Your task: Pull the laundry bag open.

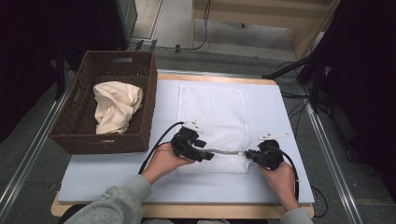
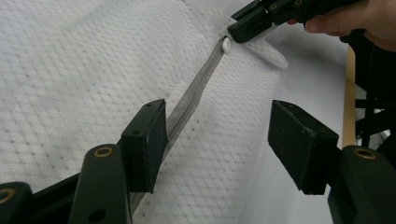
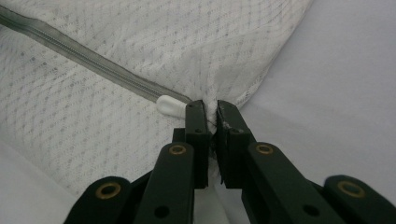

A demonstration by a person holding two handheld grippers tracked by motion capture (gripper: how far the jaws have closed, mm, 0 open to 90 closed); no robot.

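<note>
Right claw pinched on mesh bag corner beside zipper pull, left claw agape astride zipper

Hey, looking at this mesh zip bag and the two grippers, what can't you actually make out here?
- Mesh bag contents: high view, weave too fine and pale to see through.
- Zipper pull: right gripper view, its end hidden behind the right gripper, shut on the bag's corner.
- Cream cloth in the basket: crumpled, kind unclear.
- Left gripper: open, bag edge below hidden.

Soft even light — dark, blurry edges
</note>
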